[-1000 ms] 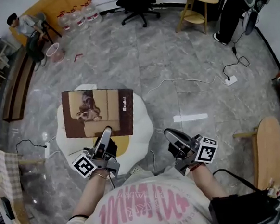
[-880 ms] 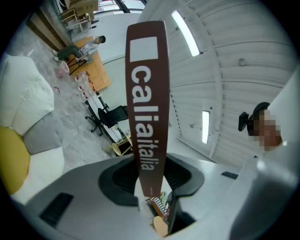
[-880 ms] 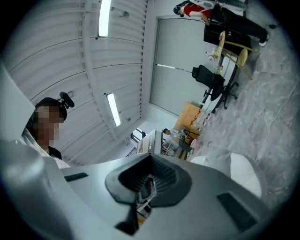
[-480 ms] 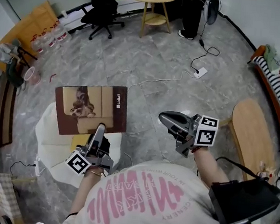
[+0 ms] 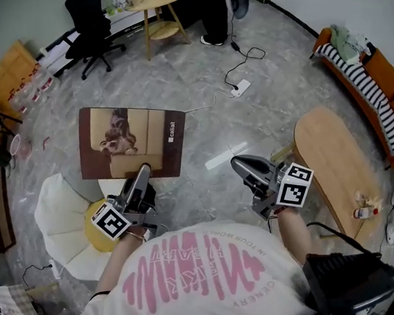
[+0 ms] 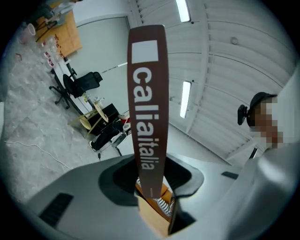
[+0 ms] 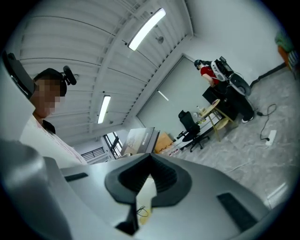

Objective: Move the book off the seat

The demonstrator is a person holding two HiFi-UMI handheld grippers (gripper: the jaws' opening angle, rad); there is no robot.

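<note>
Above the floor (image 5: 209,86) just past the seat (image 5: 59,224), the left claw (image 5: 143,174) clamps the book (image 5: 130,143) by its near edge, so carry it level and firmly, while the right claw (image 5: 241,168) is closed and empty.

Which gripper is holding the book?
The left gripper: its jaws clamp the large brown book by its near edge. The right gripper is shut with nothing in it.

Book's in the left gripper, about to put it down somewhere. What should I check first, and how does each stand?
1. Left gripper clamped on book edge: ok.
2. Book clear of white seat: ok, it shows over floor.
3. Right gripper free: ok, shut, empty.
4. Wooden table has bare space: ok.
5. Power strip on floor ahead: not ok, possible trip risk.
6. Book sagging: cannot tell.
</note>
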